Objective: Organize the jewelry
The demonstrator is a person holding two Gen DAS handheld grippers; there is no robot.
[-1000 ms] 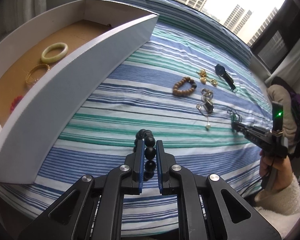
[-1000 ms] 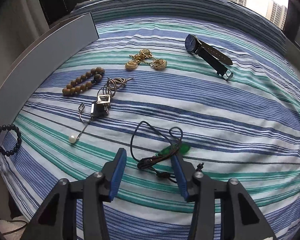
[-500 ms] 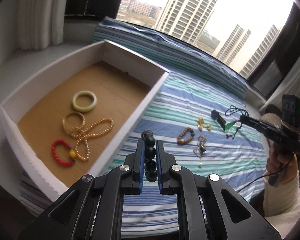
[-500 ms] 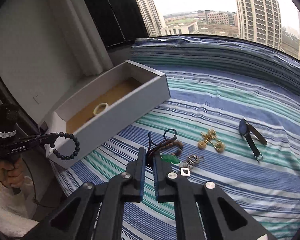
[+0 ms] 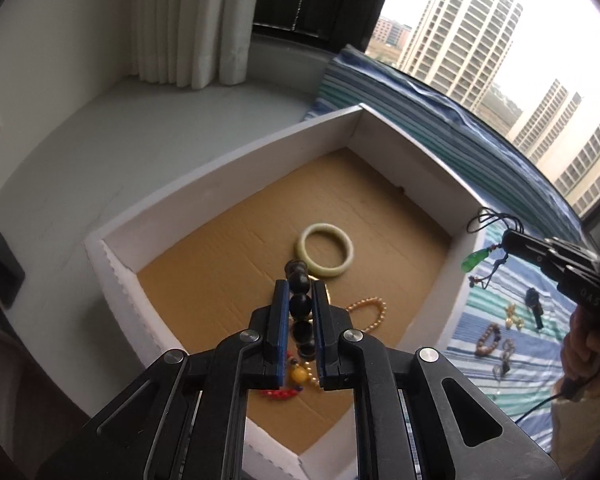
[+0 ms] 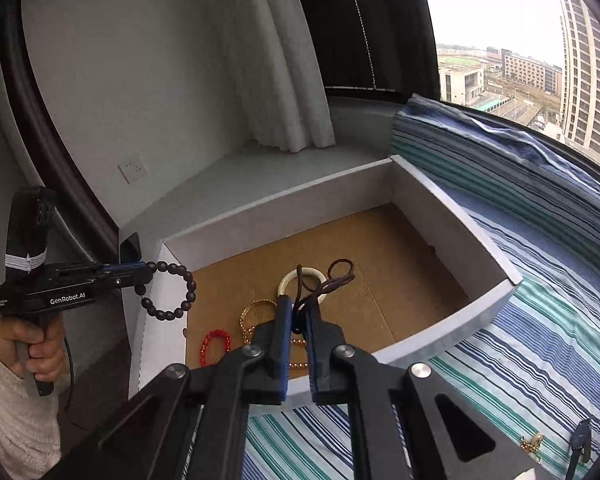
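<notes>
On striped bedspread (image 6: 560, 320), white box (image 6: 452, 232)

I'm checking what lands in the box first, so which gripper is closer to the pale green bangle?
Left. The left gripper holds the black bead bracelet above the box, near the bangle; the right gripper is outside the box wall.

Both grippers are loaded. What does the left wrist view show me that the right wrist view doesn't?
Left wrist only: the green pendant hanging from the cord in the right gripper, plus a brown bead bracelet on the striped sheet.

Right wrist only: the black bead bracelet as a whole loop dangling from the left gripper.

Both: the white box holding the pale bangle and a gold bead strand.
</notes>
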